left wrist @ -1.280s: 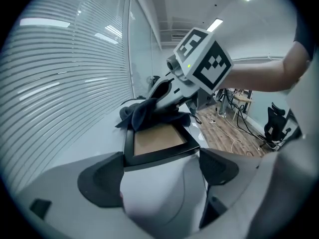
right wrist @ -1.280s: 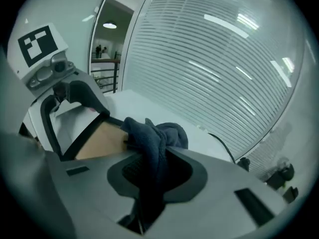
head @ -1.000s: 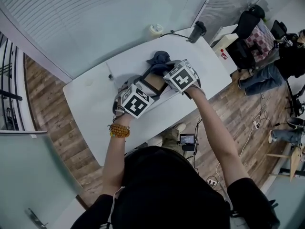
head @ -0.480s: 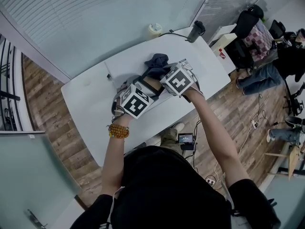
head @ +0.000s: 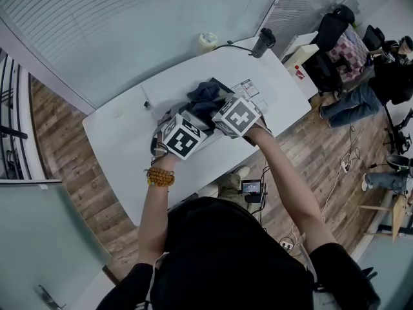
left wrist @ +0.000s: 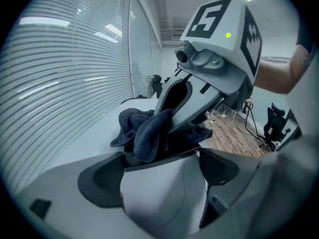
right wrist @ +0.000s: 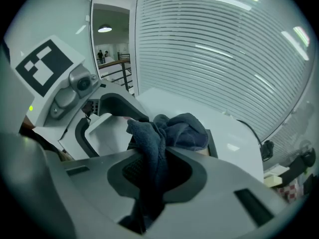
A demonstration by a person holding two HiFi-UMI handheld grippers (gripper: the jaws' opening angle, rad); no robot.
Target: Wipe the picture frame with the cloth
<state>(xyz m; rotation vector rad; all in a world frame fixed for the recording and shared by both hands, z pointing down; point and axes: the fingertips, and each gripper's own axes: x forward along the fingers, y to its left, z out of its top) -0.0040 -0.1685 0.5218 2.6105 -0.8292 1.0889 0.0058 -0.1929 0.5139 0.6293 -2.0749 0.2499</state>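
Note:
The picture frame [left wrist: 164,155], black-rimmed, lies on the white table [head: 129,141]. My left gripper [head: 182,137] is shut on its near end; the rim [right wrist: 213,142] also shows in the right gripper view. A dark blue cloth [head: 203,95] is bunched on top of the frame and hides most of it. My right gripper [head: 235,116] is shut on that cloth [right wrist: 169,131], with a fold pinched between its jaws. In the left gripper view the cloth [left wrist: 144,133] hangs over the frame's far rim, right under the right gripper [left wrist: 194,103]. The two grippers stand close side by side.
At the table's far edge stand a pale roll [head: 208,41] and a black device [head: 264,42] with a cable. Printed cards [head: 246,88] lie right of the frame. Beyond the right end are a white box [head: 302,66] and seated people [head: 352,50]. Glass walls with blinds stand behind.
My right gripper has slid left across the frame, dragging the cloth with it, and now sits closer to the left gripper. The left gripper and frame have stayed put.

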